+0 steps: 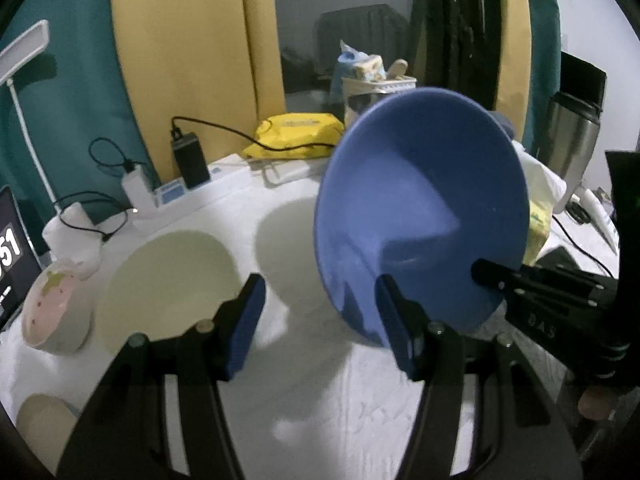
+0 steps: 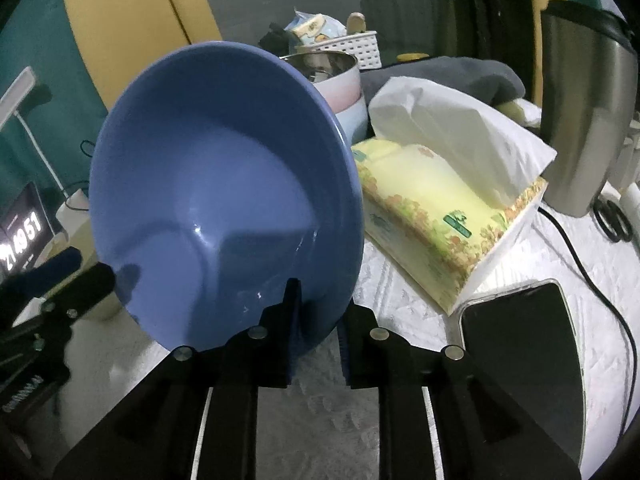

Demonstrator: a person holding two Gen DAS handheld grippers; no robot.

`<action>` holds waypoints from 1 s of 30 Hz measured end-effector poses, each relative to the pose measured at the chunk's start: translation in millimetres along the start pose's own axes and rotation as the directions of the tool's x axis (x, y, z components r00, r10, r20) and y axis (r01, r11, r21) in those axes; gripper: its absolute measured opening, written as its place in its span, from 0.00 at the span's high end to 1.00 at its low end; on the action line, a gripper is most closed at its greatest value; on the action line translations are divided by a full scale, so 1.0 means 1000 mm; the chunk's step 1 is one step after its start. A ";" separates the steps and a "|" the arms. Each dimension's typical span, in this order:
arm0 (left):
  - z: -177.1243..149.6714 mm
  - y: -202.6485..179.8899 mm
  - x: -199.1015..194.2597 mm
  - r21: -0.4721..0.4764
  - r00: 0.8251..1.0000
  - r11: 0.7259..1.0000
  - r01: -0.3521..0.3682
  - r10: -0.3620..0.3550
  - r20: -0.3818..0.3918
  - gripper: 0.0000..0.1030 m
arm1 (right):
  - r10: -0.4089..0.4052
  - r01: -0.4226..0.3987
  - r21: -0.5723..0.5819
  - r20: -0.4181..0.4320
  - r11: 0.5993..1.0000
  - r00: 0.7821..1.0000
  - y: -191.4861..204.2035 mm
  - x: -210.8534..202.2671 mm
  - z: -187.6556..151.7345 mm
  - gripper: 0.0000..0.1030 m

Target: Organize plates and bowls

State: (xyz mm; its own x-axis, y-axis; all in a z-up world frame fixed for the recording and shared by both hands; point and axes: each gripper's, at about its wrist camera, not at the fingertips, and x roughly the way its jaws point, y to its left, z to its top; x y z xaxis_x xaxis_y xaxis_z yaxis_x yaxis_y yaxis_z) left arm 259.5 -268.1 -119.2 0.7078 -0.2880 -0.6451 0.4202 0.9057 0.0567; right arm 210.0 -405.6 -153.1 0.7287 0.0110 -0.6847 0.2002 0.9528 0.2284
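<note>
Your right claw (image 2: pixel 316 336) is pinching the lower rim of the blue bowl (image 2: pixel 224 184), which stands tilted on edge above the bench (image 2: pixel 312 420), its hollow facing you. Your left claw (image 1: pixel 320 320) hangs spread and empty, the cream bowl (image 1: pixel 168 284) just ahead to its left, the white bowl (image 1: pixel 288 248) dead ahead. Left is nearer both; I'd nest blue there.

Right hand-held gripper (image 2: pixel 318 328) clamped nearly closed; left hand-held gripper (image 1: pixel 320 320) stands agape.

White quilted table cover (image 2: pixel 400 280) — tissue box (image 2: pixel 440 216), phone (image 2: pixel 524 344), pale bowls (image 1: pixel 168 280).
</note>
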 end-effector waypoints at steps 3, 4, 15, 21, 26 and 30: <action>0.001 -0.004 0.010 0.010 1.000 1.000 0.004 -0.004 -0.021 0.59 | 0.002 -0.002 0.013 -0.006 1.000 1.000 -0.003 0.002 0.001 0.82; 0.000 -0.004 0.013 0.010 1.000 1.000 0.009 -0.009 -0.028 0.61 | 0.004 -0.004 0.017 -0.008 1.000 1.000 -0.004 0.002 0.001 0.82; -0.001 -0.008 0.019 0.030 0.998 0.999 0.033 -0.031 -0.059 0.83 | 0.010 -0.010 0.006 -0.006 1.000 1.000 -0.001 -0.001 0.004 0.81; 0.000 -0.007 0.006 0.036 0.999 0.999 0.022 -0.021 -0.031 0.83 | 0.011 -0.011 -0.003 0.003 1.000 1.000 0.006 -0.009 0.003 0.81; -0.001 -0.002 -0.005 0.025 1.000 0.999 0.021 -0.021 -0.019 0.83 | 0.024 -0.024 0.003 0.001 1.000 1.000 0.013 -0.016 0.003 0.81; -0.004 0.003 -0.014 0.019 1.000 1.000 0.019 -0.019 -0.012 0.83 | 0.024 -0.024 -0.006 0.007 1.000 1.000 0.019 -0.024 -0.002 0.81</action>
State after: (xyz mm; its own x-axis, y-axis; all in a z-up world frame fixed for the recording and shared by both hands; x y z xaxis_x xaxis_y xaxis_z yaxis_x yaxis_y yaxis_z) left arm 248.3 -260.5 -112.4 0.6932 -0.3012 -0.6549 0.4440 0.8941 0.0587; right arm 195.6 -387.4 -133.8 0.7377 0.0322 -0.6743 0.1782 0.9541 0.2406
